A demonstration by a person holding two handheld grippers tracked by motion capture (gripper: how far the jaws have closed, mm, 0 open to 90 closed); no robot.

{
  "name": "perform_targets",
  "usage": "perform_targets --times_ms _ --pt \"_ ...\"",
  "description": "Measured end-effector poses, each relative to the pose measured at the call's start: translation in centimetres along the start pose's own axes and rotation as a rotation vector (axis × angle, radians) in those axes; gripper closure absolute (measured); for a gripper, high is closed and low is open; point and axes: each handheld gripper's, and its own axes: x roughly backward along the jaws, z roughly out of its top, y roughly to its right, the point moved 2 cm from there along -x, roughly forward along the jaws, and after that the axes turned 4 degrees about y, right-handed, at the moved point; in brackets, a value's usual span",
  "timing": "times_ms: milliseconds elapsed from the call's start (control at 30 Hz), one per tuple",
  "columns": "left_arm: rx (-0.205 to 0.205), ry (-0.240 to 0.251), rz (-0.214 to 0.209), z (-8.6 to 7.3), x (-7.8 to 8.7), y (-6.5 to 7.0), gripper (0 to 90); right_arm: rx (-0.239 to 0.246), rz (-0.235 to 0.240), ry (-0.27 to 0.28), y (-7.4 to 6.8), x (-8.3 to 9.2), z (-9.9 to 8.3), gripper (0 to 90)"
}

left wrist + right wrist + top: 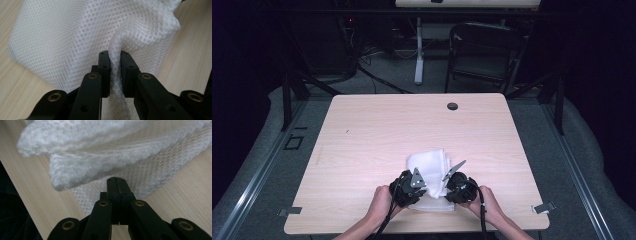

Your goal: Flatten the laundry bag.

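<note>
Spanning the high view, a pale wood table carries every item listed; a dark grommet sits near its far edge, well apart from the work.

Mesh cloth: white, netted, folded in layers, lying on the table's near half, just ahead of the person's hands. Its near edge is gathered and lifted, which suggests a fold or a spreading is in hand; both ends are pinched so the layers can move together.

Left gripper: jaws nearly closed, clamping a bunched ridge of cloth that rises between them. The cloth fans out ahead of and above the jaws, with the pinched pleat running down through the gap.

Right gripper: jaws fully together. Thin mesh lies under and just beyond the tips, a thicker fold overhanging ahead; whether a layer is caught between them cannot be told here.

Hands: left hand and right hand at the table's near edge, flanking the cloth.
</note>
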Motion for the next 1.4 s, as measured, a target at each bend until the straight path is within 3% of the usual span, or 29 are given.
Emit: perform_targets --times_ms 633,867,1167,1400 --pt "0.061 0.028 0.047 -0.6 1.7 -1.0 78.9 0.015 -0.014 -0.024 0.2 0.2 -0.1 90.0" --pt "0.108 0.071 0.064 -1.0 2.3 -1.6 80.1 0.013 -0.013 -0.025 0.3 0.2 -0.1 90.0" --pt "0.148 0.068 0.077 -1.7 3.0 -2.4 80.2 0.014 -0.007 -0.02 0.3 0.2 -0.1 90.0" --pt "0.155 0.059 0.08 -2.0 3.2 -2.3 80.0 0.012 -0.006 -0.006 0.2 0.2 -0.2 90.0"
